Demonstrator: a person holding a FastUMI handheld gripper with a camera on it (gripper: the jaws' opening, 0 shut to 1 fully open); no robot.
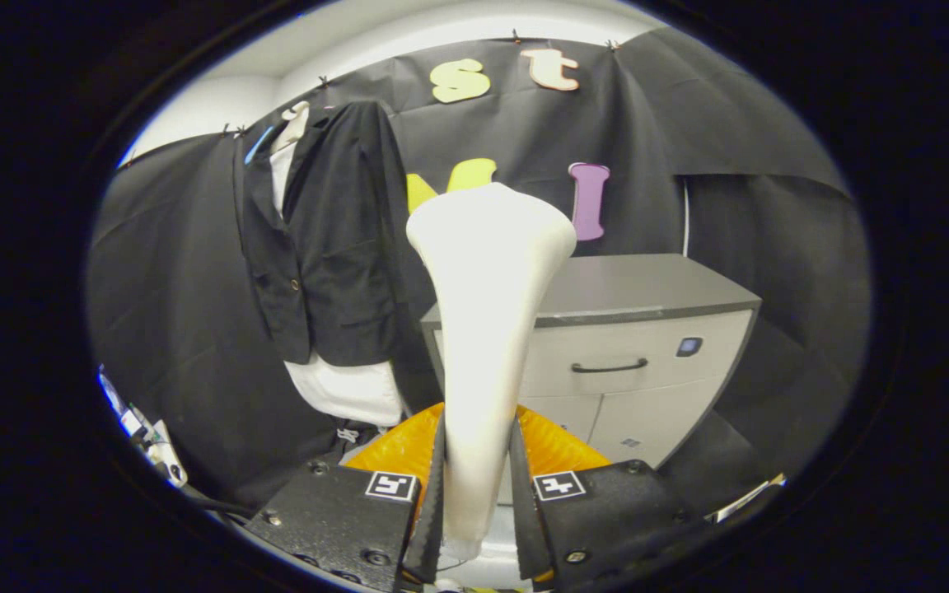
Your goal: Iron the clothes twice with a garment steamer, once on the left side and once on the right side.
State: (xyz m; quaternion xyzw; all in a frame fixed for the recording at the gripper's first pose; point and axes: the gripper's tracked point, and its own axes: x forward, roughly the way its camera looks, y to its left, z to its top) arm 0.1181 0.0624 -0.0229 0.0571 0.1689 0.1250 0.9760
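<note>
I see the cream-white steamer [487, 329] pinched between my gripper [479, 486]'s black, ridged fingers [433, 502], orange behind them. Left of the steamer hangs a black jacket [330, 247] over a white shirt [347, 391]; right of it, a grey cabinet [647, 329] with a black handle [609, 366].

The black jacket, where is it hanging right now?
In the gripper view the black jacket hangs over a white shirt against the booth's wall, beyond the tongs and left of the steamer they clamp, beside the grey cabinet.
</note>
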